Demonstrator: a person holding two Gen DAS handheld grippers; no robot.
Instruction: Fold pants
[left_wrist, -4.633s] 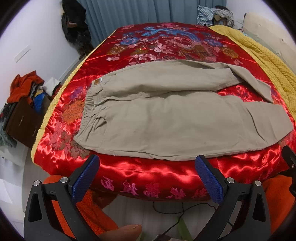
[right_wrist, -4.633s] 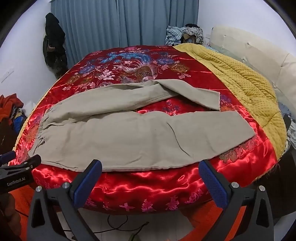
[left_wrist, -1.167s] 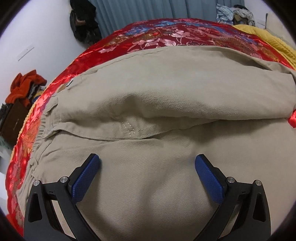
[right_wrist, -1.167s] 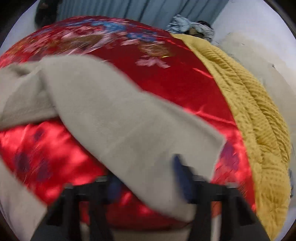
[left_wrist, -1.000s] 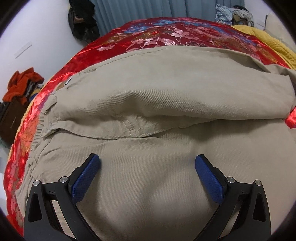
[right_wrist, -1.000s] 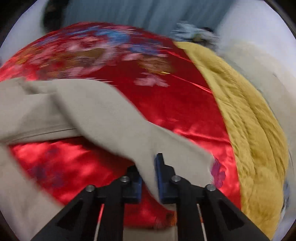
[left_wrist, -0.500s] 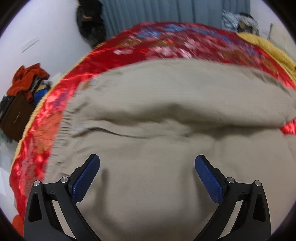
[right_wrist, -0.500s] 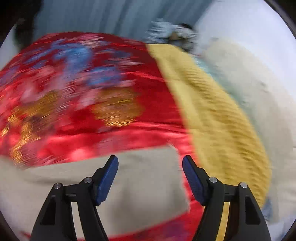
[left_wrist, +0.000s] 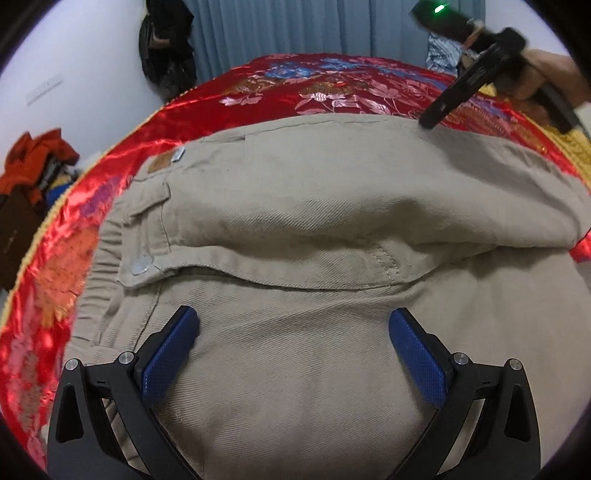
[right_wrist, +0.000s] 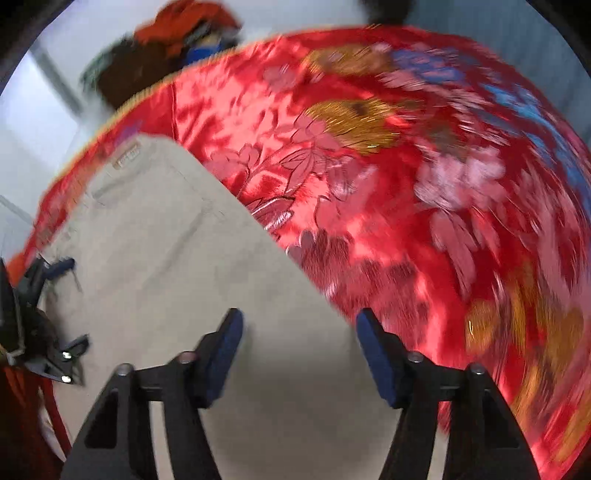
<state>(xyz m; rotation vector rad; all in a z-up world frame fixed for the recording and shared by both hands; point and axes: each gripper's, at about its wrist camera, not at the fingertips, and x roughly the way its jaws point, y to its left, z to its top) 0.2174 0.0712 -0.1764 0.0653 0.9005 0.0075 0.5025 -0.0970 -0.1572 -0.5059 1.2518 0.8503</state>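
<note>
While the pants (left_wrist: 314, 206) lie flat across the red bedspread (left_wrist: 332, 85), waistband toward the wall, both tools hover empty. Left gripper (left_wrist: 291, 343): jaws wide apart above the seat, holding nothing. Right gripper (right_wrist: 299, 343): jaws parted over the far edge of the cloth, gripping nothing. Judged step: lengthwise fold, leg onto leg. Next move calls for pinching that far edge and drawing it across.
</note>
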